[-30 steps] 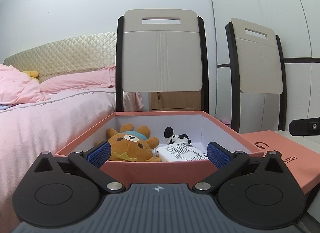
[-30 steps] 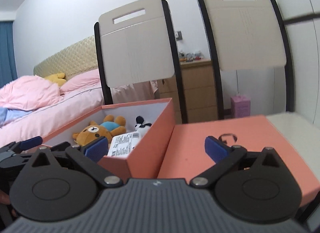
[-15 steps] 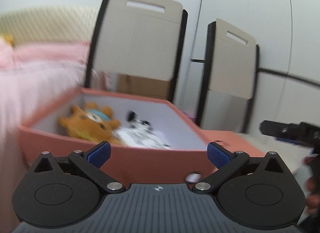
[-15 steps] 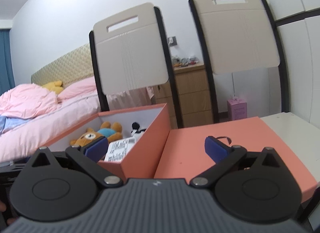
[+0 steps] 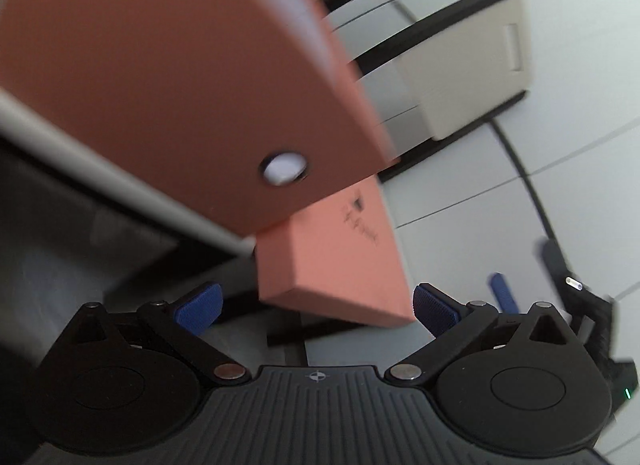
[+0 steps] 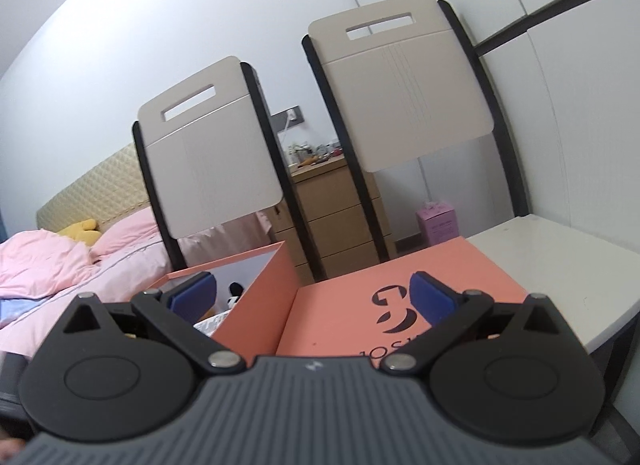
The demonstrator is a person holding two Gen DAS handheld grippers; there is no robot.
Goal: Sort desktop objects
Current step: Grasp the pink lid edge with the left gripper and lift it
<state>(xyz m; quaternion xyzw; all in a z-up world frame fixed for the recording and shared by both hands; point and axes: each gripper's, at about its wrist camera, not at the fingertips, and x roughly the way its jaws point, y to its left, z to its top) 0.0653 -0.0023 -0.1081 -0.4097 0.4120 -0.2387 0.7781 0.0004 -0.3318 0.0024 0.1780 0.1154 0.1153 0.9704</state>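
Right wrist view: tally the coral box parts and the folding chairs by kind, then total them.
Open coral box: 1
Coral lid: 1
Folding chairs: 2
Total: 4

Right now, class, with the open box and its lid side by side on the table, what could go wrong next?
1. The left gripper, jaws closing on nothing, sits tilted near the lid corner; it might knock it.
2. The lid reaches the table edge, so a push could tip it off.
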